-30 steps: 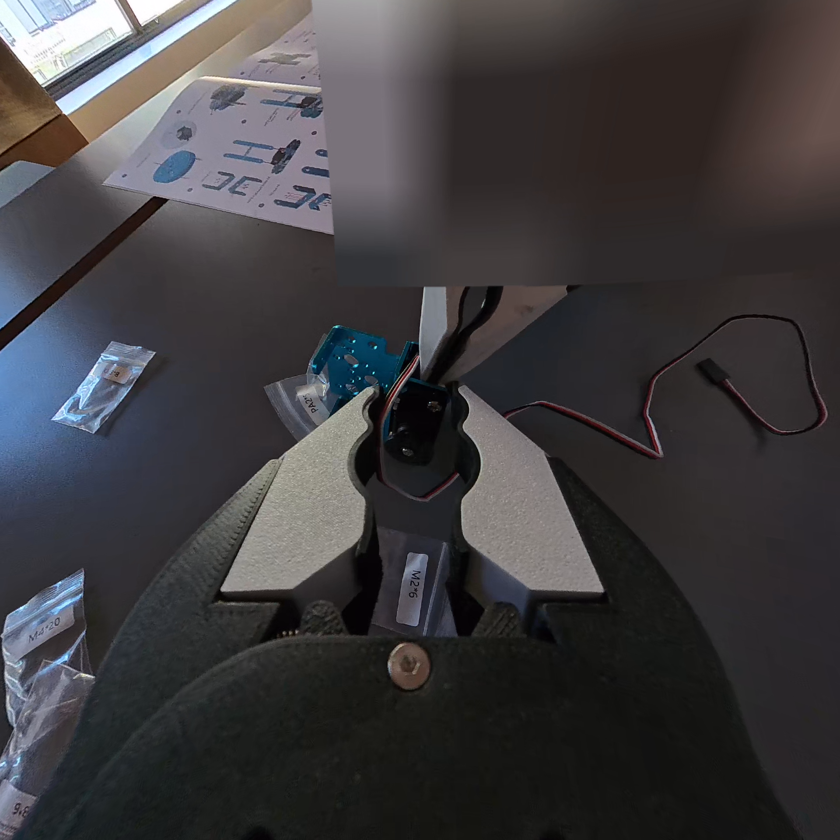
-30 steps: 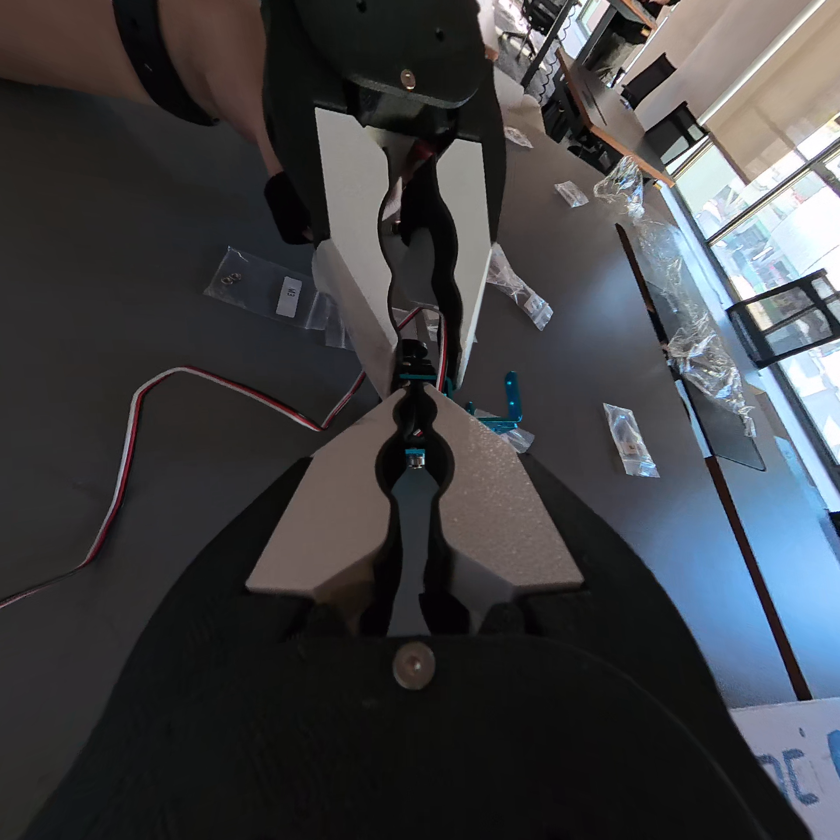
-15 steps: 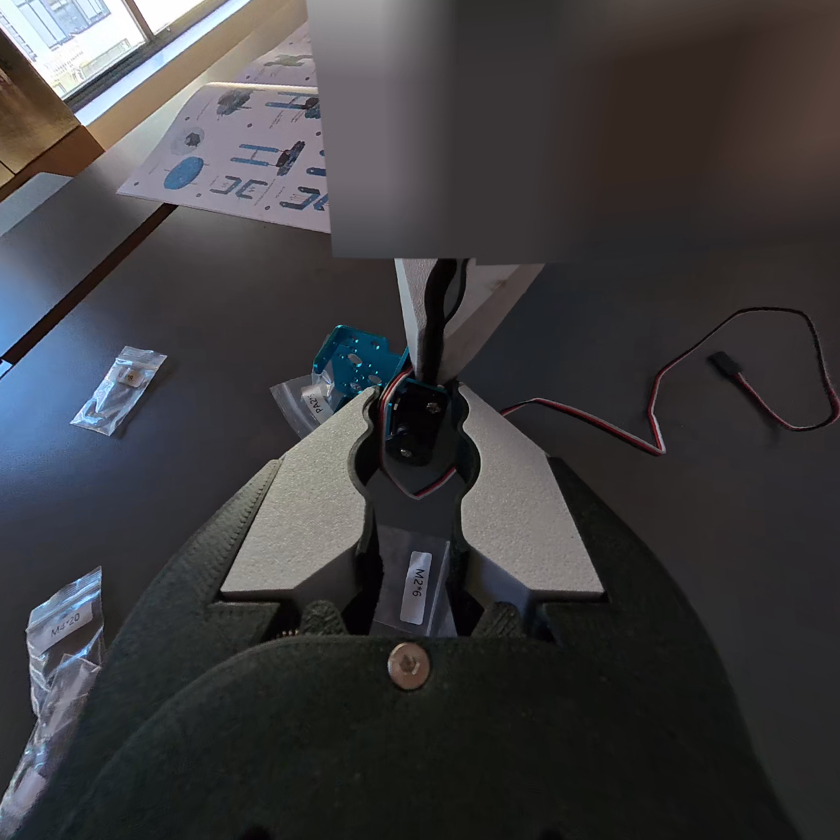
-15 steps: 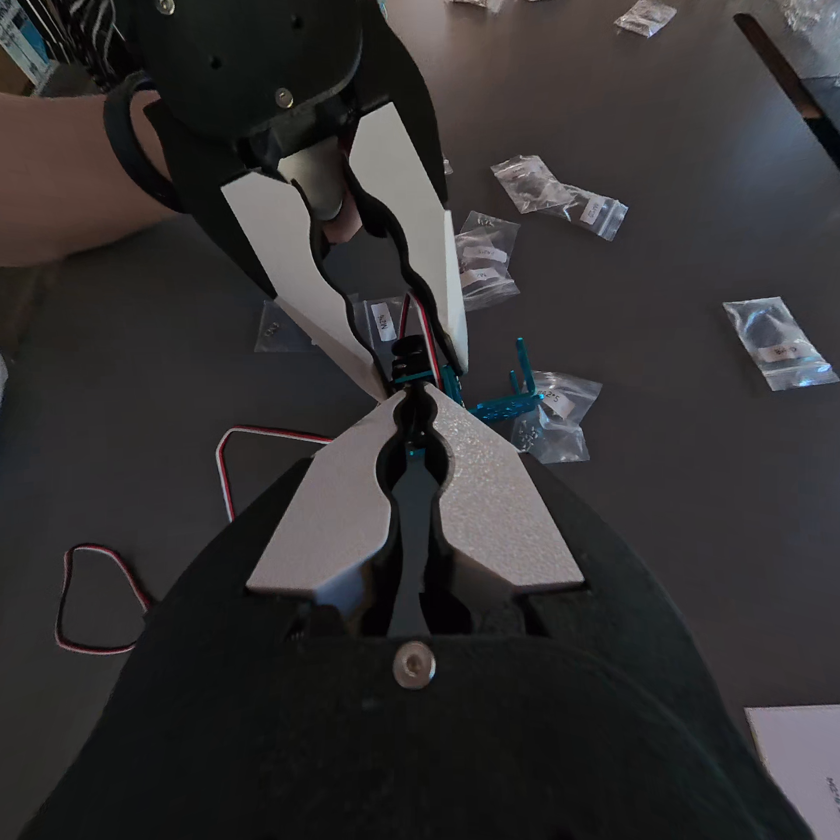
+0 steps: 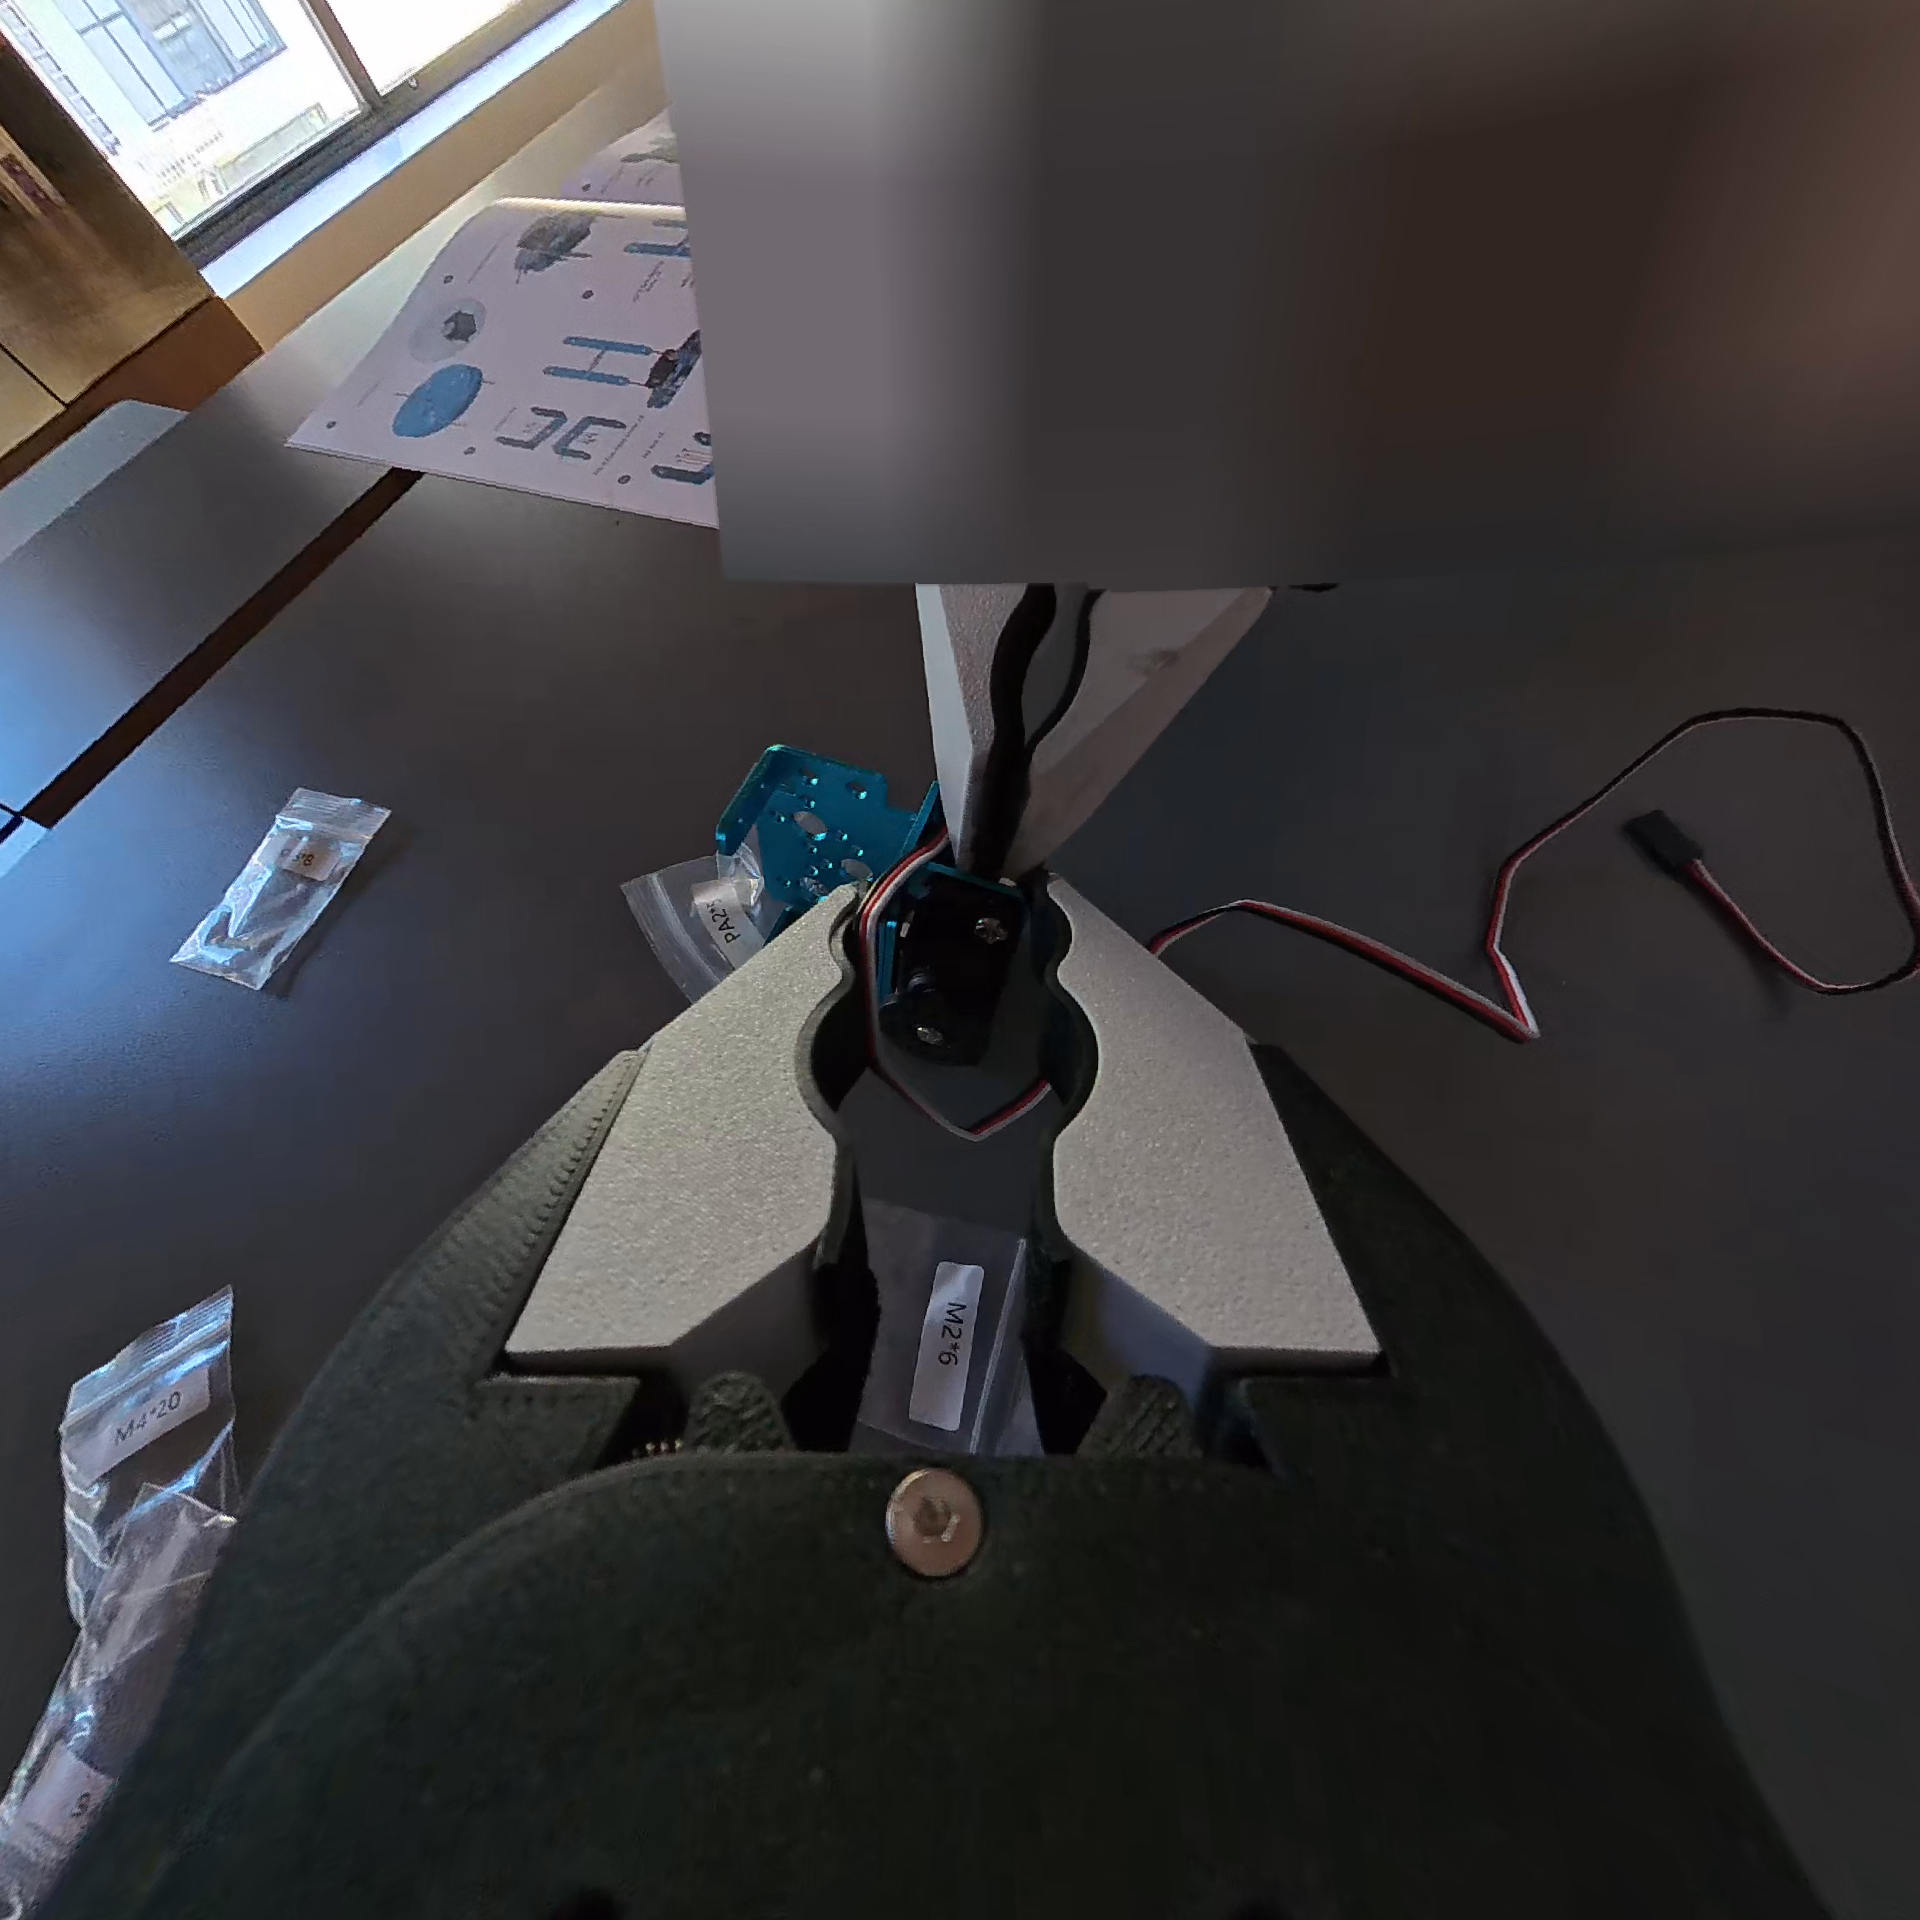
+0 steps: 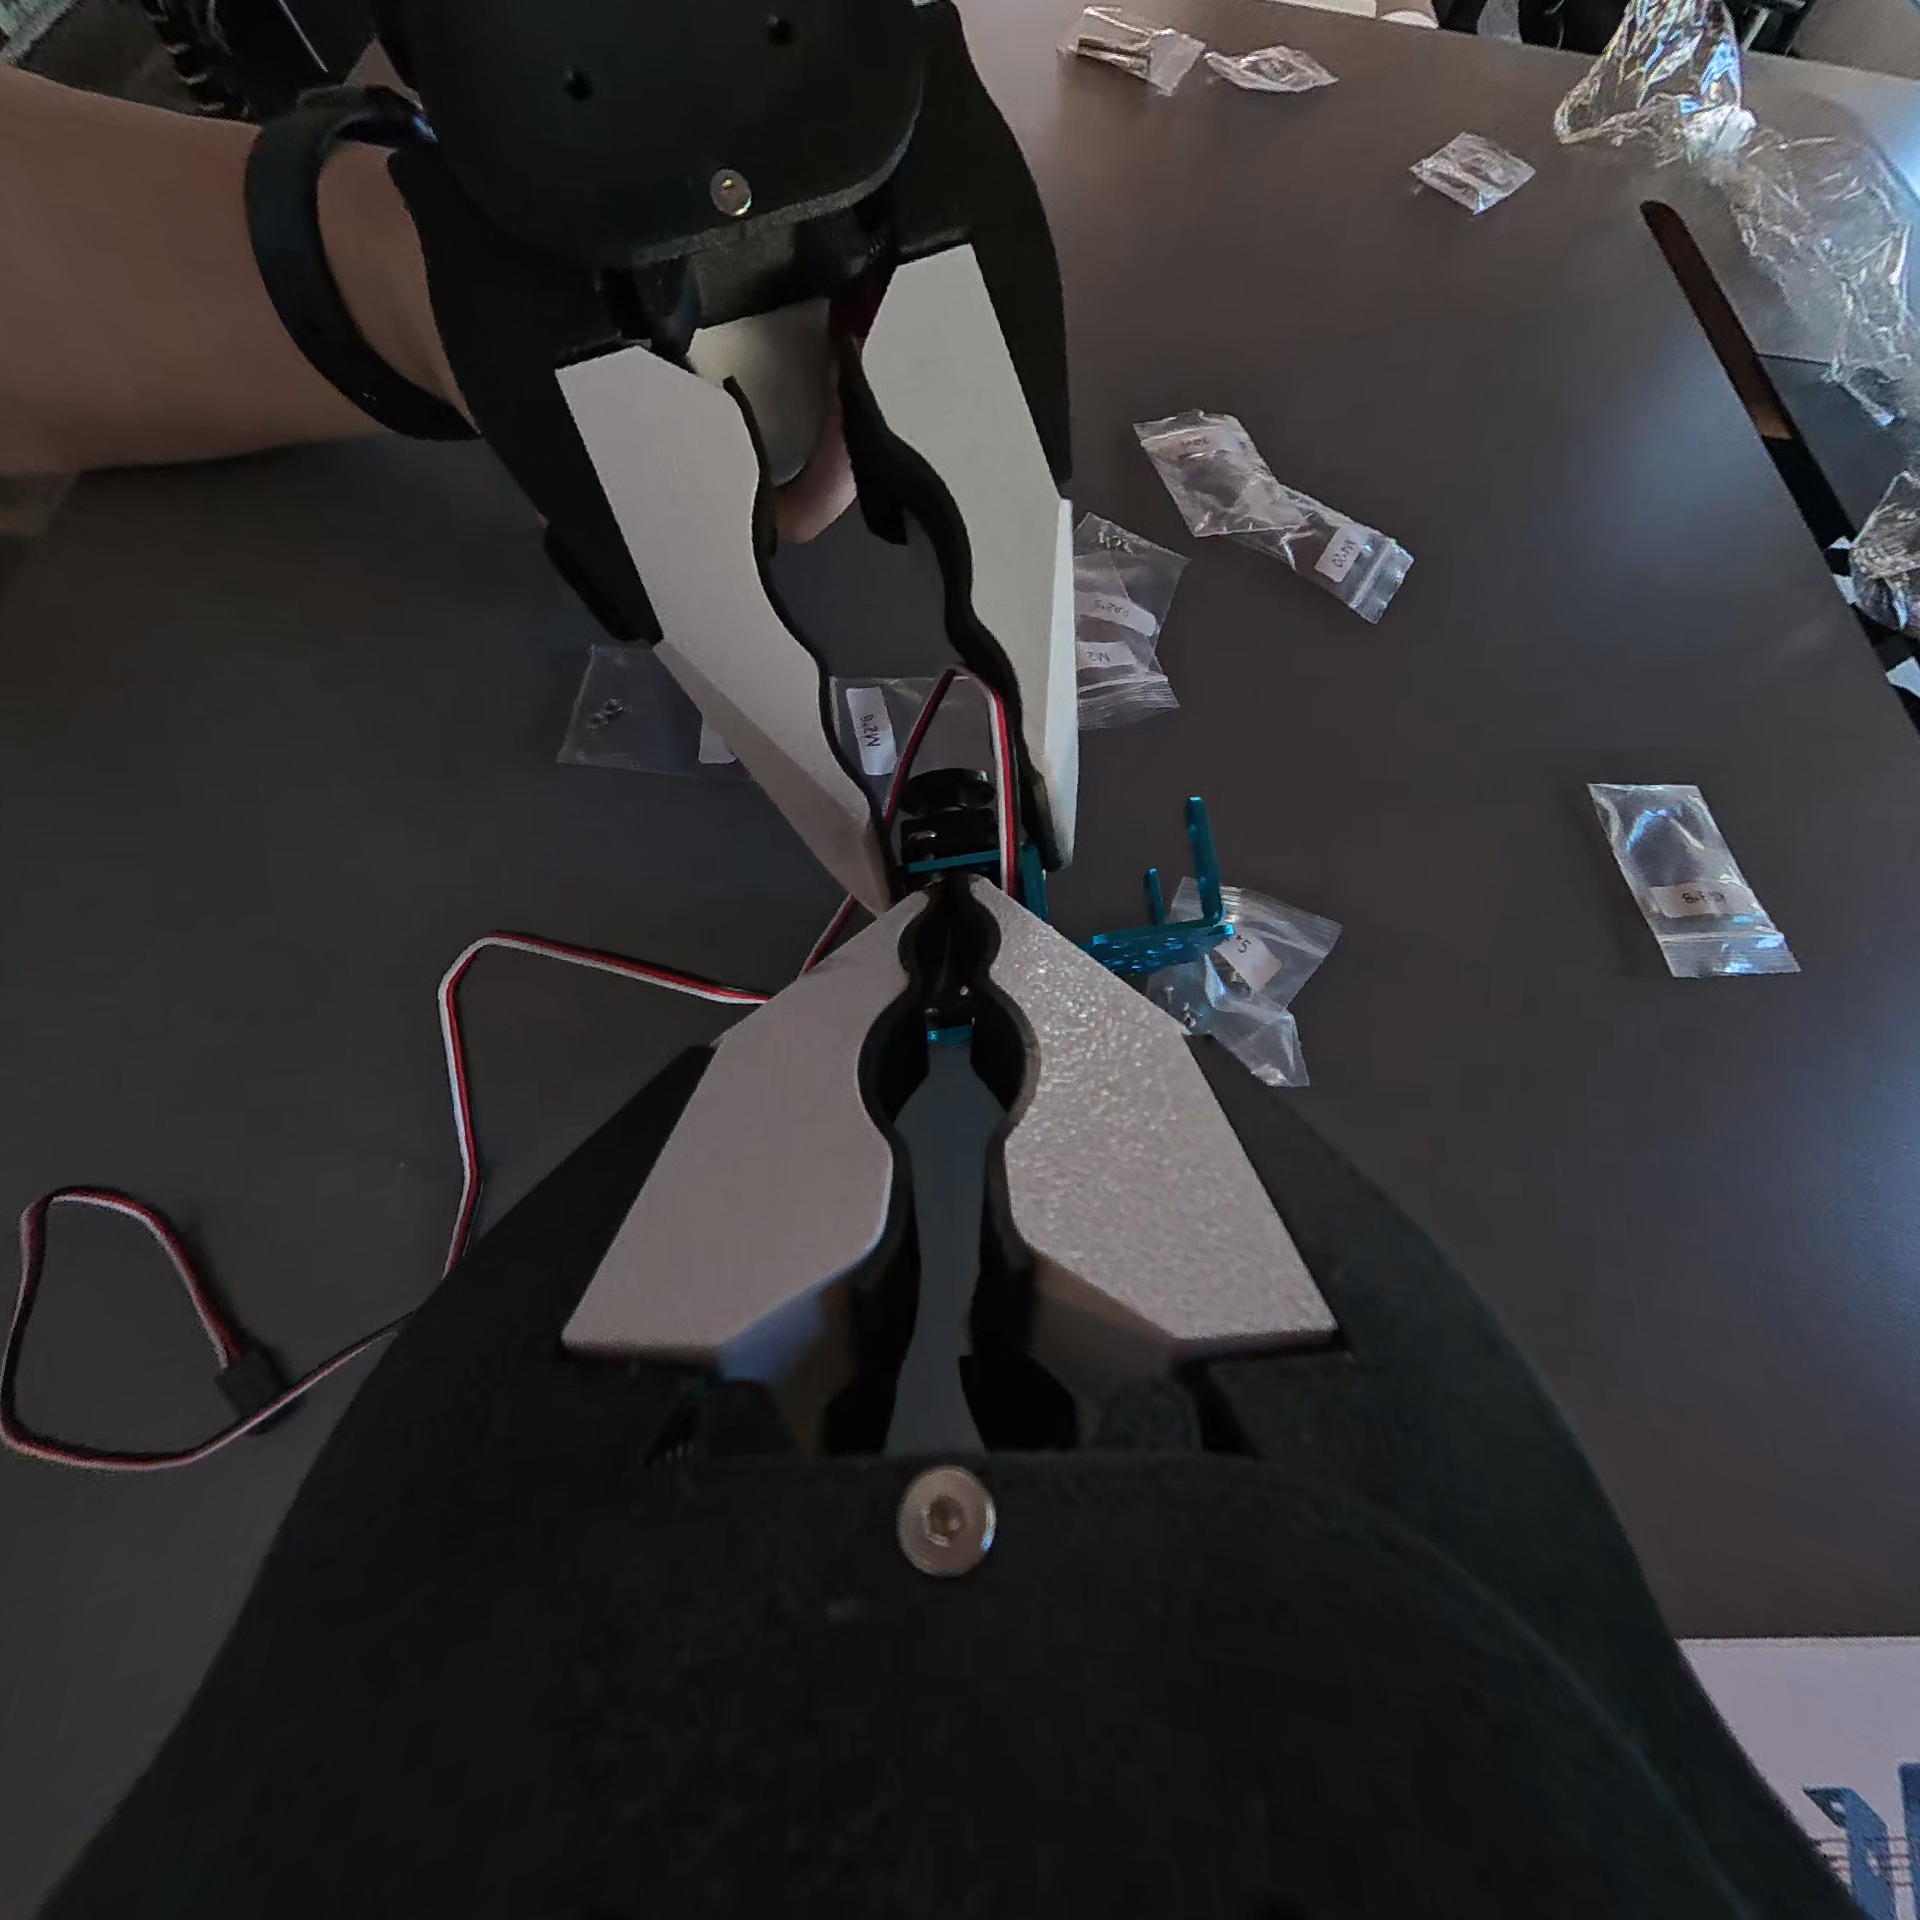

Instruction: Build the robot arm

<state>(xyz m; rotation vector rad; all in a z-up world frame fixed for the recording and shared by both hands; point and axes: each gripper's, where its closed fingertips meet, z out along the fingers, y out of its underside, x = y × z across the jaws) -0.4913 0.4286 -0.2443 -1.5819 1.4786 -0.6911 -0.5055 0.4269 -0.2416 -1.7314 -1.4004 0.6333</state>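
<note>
Two hand-held grippers meet over a big dark worktop (image 6: 1455, 1195). The left hand-held gripper (image 5: 951, 914) is closed around a small black servo motor (image 5: 951, 987), which sits in a blue metal bracket (image 5: 894, 940). The right hand-held gripper (image 6: 951, 914) comes from the other side, and its fingers are pinched nearly together on the thin blue edge of that same bracket. So the little motor hangs between them, just above the worktop.

A striped wire (image 6: 457, 1091) runs from the motor and loops loosely across the worktop. A paper sheet with blue pictures (image 5: 540, 395) lies far back by the window. Another blue bracket (image 5: 805, 821) sits just behind the motor. Small clear bags of screws (image 6: 1273, 509) lie scattered about.

I think the motor is light and hard. The metal looks smooth and slippery, so the flat sides are best to hold. The wire is soft and could snag.
</note>
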